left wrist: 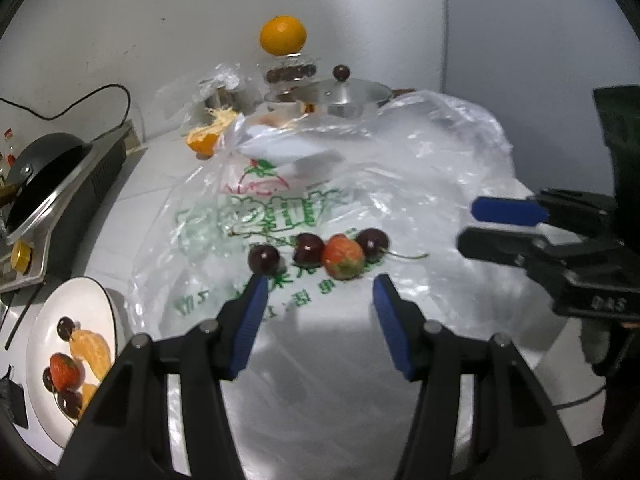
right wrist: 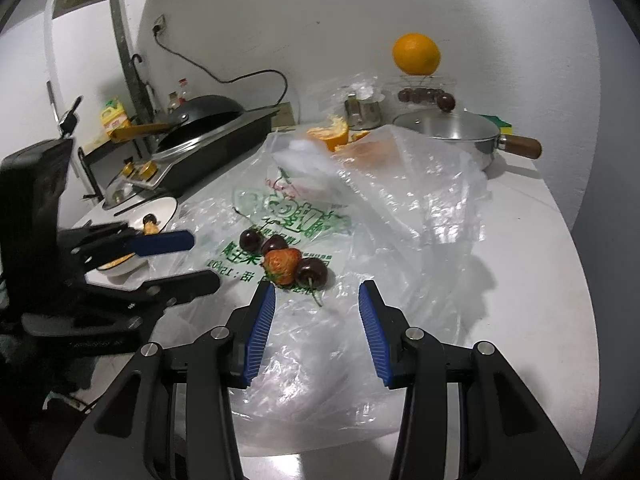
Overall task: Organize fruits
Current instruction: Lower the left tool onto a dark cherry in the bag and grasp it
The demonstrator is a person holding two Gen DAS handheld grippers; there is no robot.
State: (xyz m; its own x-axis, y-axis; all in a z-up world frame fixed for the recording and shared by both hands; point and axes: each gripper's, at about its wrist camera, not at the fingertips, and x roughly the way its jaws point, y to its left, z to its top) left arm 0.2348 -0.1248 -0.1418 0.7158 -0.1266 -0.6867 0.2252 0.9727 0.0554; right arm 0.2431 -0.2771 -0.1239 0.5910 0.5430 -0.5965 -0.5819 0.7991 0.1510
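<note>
At far left we see a wok (left wrist: 40, 176) on the stove (left wrist: 76, 200), and below it a white plate (left wrist: 86, 300) already carrying a strawberry, cherries and orange segments. Our left gripper (left wrist: 320, 284) hangs with jaws spread and empty just short of the fruit on the printed plastic bag (left wrist: 280, 208): three cherries (left wrist: 264, 260) in a row with a strawberry (left wrist: 343, 256) between the last two. Behind, an orange (left wrist: 283, 35) tops what may be a glass stand, beside a lidded pot (left wrist: 344, 94). At right our right gripper (right wrist: 317, 294) is likewise parted, holding nothing, near the closest cherry
</note>
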